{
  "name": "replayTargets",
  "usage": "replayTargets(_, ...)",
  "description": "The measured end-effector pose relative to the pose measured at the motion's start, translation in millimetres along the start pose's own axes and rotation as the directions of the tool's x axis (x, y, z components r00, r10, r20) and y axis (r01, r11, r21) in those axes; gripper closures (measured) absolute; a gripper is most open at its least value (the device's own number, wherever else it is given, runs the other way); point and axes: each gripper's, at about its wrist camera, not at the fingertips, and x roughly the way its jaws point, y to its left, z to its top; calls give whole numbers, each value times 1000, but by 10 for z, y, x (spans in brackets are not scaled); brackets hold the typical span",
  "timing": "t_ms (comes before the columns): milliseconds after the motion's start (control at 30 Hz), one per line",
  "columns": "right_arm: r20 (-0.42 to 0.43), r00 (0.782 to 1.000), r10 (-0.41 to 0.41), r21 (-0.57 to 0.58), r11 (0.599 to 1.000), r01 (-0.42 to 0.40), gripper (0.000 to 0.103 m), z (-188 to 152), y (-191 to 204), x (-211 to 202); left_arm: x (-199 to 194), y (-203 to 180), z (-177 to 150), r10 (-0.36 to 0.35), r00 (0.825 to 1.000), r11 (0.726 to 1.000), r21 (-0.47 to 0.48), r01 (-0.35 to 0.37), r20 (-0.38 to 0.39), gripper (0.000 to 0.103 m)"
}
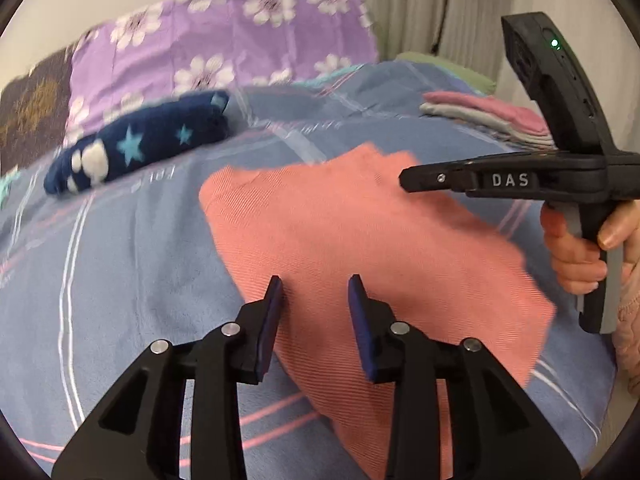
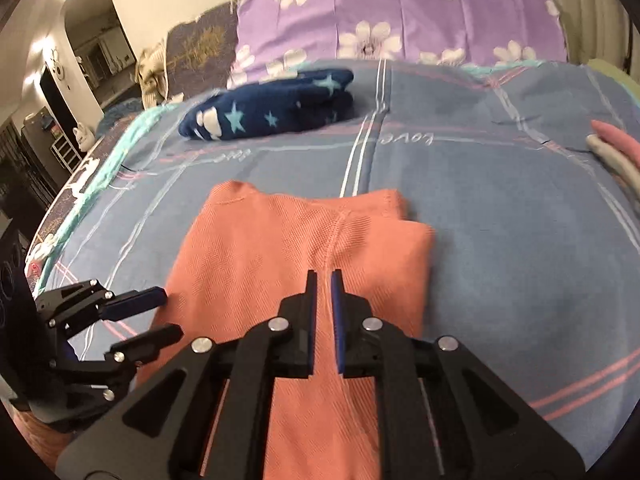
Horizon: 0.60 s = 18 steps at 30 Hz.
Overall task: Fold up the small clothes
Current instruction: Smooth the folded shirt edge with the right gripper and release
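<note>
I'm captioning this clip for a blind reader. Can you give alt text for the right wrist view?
A folded salmon garment lies on a blue plaid bedspread, with the right tongs nearly closed over it, gripping nothing. The left tongs stand open at the garment's left edge. Behind lie a navy star-patterned bundle and a purple floral pillow.

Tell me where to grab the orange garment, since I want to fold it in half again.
Take the orange garment by its two near corners, one tool each, coming in low from the near edge. It lies flat on the blue bedsheet, long side running away, so lifting the near end over to the far edge should halve it.
</note>
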Motion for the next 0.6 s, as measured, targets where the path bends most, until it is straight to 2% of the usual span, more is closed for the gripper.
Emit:
replayTargets(33,-35,998,-45,5,999,45,95,11,-33,133,64,38,-41,-1,1000,1000,-5,1,-10,66)
replayTargets(67,-53,996,-72,11,997,73,101,4,-70,228,87,56,-77,-6,1000,1000,-9,6,-4,66)
replayTargets(133,-43,998,-55,33,998,57,101,5,-130,303,74,58,-101,-10,1000,1000,-10,10,11,65)
replayTargets(233,-18,997,-71,34,997,72,101,-20,-94,179,33,29,-95,9,1000,1000,14,-9,6,63)
replayTargets(333,19,997,-70,24,997,70,98,-112,-60,-83,-72,26,-120,7,1000,1000,-4,-7,6,61)
replayTargets(500,24,999,-35,-2,999,35,95,-486,-14,-482,-350,-39,-299,-24,1000,1000,2,24,11,53)
replayTargets(600,-9,1000,-3,-5,1000,3,94,-778,-10,-545,-417,-156,-506,-54,998,997,49,55,-24,47)
